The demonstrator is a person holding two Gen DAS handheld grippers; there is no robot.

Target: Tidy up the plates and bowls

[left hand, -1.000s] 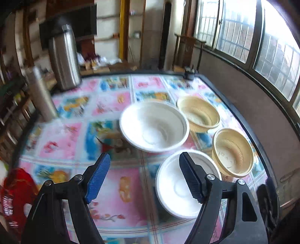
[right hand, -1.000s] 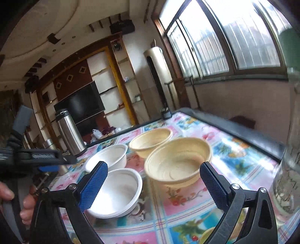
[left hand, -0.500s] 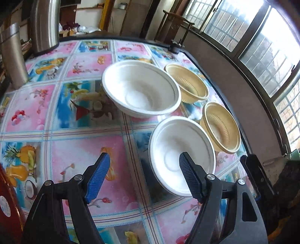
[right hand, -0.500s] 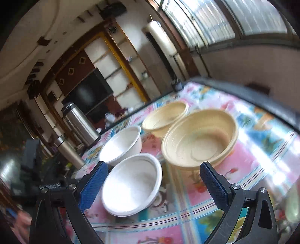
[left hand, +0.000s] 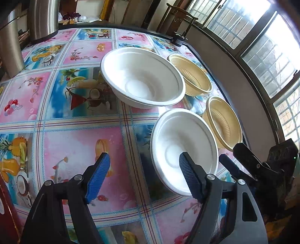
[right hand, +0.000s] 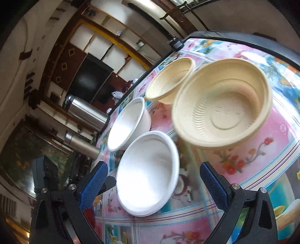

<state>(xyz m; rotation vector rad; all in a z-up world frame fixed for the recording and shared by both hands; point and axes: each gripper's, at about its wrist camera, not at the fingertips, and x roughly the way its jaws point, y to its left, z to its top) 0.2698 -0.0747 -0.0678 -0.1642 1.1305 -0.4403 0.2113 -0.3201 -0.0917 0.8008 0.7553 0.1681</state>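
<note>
My left gripper (left hand: 144,176) is open low over the table. Its right finger overlaps the near side of a small white bowl (left hand: 183,142). Beyond that sits a larger white bowl (left hand: 142,77), with two beige ribbed bowls (left hand: 193,75) (left hand: 223,122) to the right. My right gripper (right hand: 153,187) is open too, with the same small white bowl (right hand: 148,172) between and just ahead of its fingers. Behind it I see the larger white bowl (right hand: 127,123), the near beige bowl (right hand: 223,105) and the far beige bowl (right hand: 170,80). All bowls stand upright and separate.
A fruit-patterned tablecloth (left hand: 75,142) covers the table. Two steel flasks (left hand: 43,16) (left hand: 9,48) stand at the far left corner. A dark table edge (left hand: 221,75) runs along the window side. A small dark object (left hand: 178,40) sits at the far right corner.
Both grippers have come lower and closer to the small white bowl, from either side. The right wrist view has tilted down and rolled. No bowl has moved.
</note>
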